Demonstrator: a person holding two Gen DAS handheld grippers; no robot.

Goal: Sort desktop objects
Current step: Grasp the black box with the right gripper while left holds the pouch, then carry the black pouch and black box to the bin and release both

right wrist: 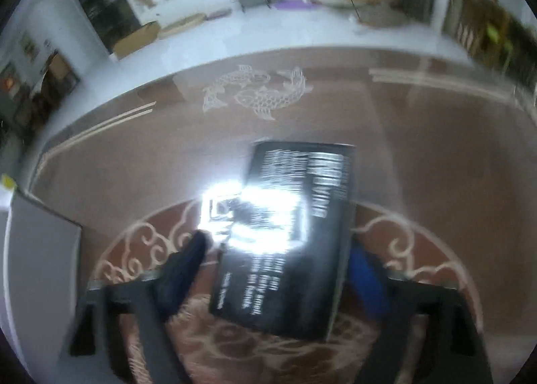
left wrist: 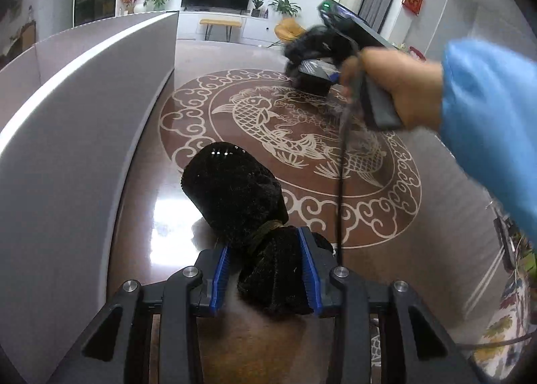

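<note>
In the left wrist view my left gripper point(left wrist: 265, 278) is shut on a black velvet pouch point(left wrist: 235, 196) tied with a cord. The pouch's wide end pokes forward past the blue pads, over the brown table point(left wrist: 161, 343). A hand in a blue sleeve point(left wrist: 399, 89) holds my right gripper point(left wrist: 312, 77) farther back, blurred. In the right wrist view a black box with white print point(right wrist: 292, 236) lies tilted between my right gripper's point(right wrist: 278, 256) fingers. The right pad point(right wrist: 365, 276) sits at the box's edge. A strip of table shows between the left finger point(right wrist: 188, 263) and the box.
A tall grey panel point(left wrist: 84, 122) runs along the left of the table and shows again as the grey panel point(right wrist: 43, 250) low on the left. The tabletop bears a round fish pattern point(left wrist: 268, 122). A cable point(left wrist: 340, 182) hangs from the right gripper.
</note>
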